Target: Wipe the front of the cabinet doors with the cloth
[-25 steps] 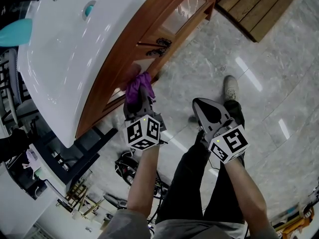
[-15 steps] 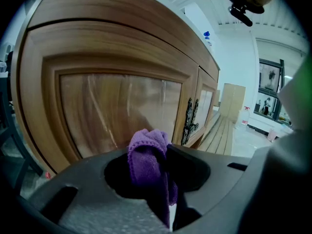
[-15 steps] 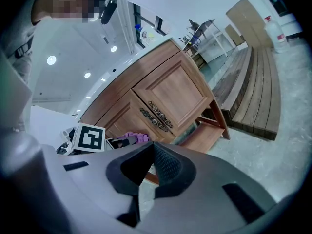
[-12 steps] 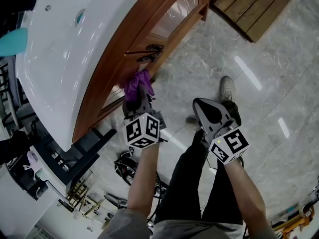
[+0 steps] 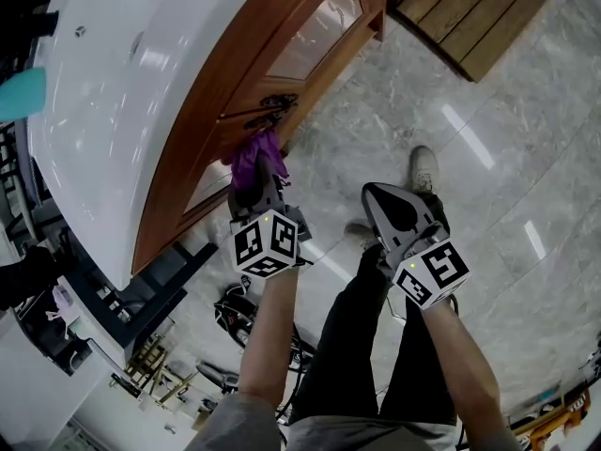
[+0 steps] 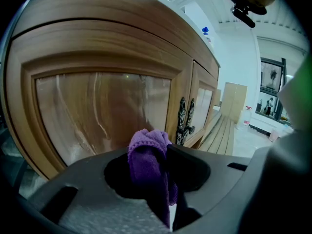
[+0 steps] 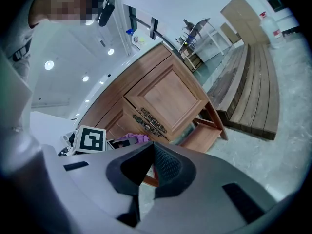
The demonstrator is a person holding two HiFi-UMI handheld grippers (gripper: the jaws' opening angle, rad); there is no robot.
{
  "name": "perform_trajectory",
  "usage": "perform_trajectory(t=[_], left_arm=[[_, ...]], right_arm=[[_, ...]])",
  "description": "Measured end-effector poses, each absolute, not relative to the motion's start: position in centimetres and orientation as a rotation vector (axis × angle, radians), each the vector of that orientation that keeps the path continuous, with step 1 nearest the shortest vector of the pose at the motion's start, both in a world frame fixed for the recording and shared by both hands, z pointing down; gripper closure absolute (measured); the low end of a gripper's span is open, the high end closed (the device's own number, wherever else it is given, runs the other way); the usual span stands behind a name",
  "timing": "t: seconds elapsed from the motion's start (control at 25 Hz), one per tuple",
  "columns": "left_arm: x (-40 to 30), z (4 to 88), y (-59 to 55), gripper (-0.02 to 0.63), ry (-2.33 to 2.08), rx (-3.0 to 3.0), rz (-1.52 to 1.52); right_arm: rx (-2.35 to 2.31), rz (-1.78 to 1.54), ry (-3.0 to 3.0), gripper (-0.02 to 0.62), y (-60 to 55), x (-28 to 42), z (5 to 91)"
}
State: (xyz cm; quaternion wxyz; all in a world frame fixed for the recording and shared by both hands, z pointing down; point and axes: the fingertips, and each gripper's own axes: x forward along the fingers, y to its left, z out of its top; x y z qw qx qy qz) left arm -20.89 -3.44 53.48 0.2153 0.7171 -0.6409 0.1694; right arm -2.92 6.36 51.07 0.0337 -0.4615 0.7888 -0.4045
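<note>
Since the earlier frame, the left gripper had carried the cloth along the cabinet front, so that the cloth was now closer to the dark metal handles than before. The right gripper had kept nearly the same place over the grey stone floor.

In the left gripper view, the jaws of the left gripper were closed on the purple cloth. It stood up between them as a folded bunch, with one end hanging down. Behind the cloth was the wooden cabinet door with its shiny panel, and the handles were just to the right of it. From the head view, the cloth lay at the door front, just below the handles. Whether it really pressed on the wood, I could not tell.

In the right gripper view, the jaws of the right gripper met at their tips and held nothing. This gripper was well apart from the cabinet. Past the jaws, a bit of the cloth was visible below the handles.

A white tabletop covered the cabinet, and wooden boards lay on the floor beyond it.
</note>
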Motion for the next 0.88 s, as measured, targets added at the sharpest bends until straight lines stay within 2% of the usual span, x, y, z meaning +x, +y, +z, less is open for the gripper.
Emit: perform_trajectory(t=[0.88], left_arm=[[-17.6, 52.9, -5.0, 0.495, -1.703, 2.068, 0.453]], right_arm=[[-1.331, -1.296, 2.475, 0.586, 5.3, -2.3, 51.2]])
